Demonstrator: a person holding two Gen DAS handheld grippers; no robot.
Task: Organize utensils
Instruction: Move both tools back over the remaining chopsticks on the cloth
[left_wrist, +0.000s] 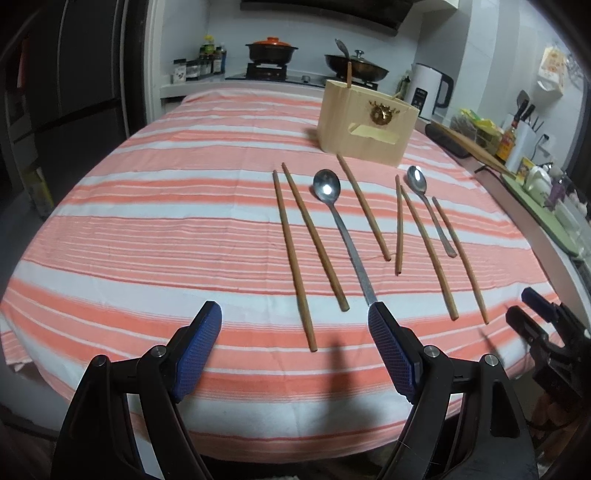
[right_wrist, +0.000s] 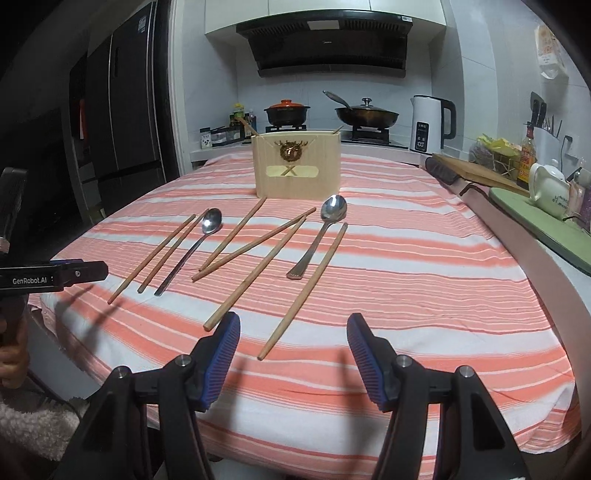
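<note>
Left gripper (left_wrist: 295, 325): jaws apart, nothing held | right gripper (right_wrist: 293, 332): jaws apart, nothing held | chopsticks (left_wrist: 293, 254), spoons (left_wrist: 341, 229) laid mid-tablecloth (left_wrist: 147, 240) | wooden holder (right_wrist: 297, 166) set behind | cloth left bare toward left edge

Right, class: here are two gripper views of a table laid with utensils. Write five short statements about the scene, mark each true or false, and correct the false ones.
1. Two metal spoons lie on the striped cloth. True: a long spoon and a shorter spoon.
2. The right gripper is gripping a chopstick. False: its fingers are apart and empty, with a chopstick lying on the cloth ahead.
3. The wooden holder stands upright beyond the utensils. True.
4. The wooden holder is completely empty. False: stick ends poke out of its top.
5. The left gripper holds the long spoon. False: its fingers are open, holding nothing.
</note>
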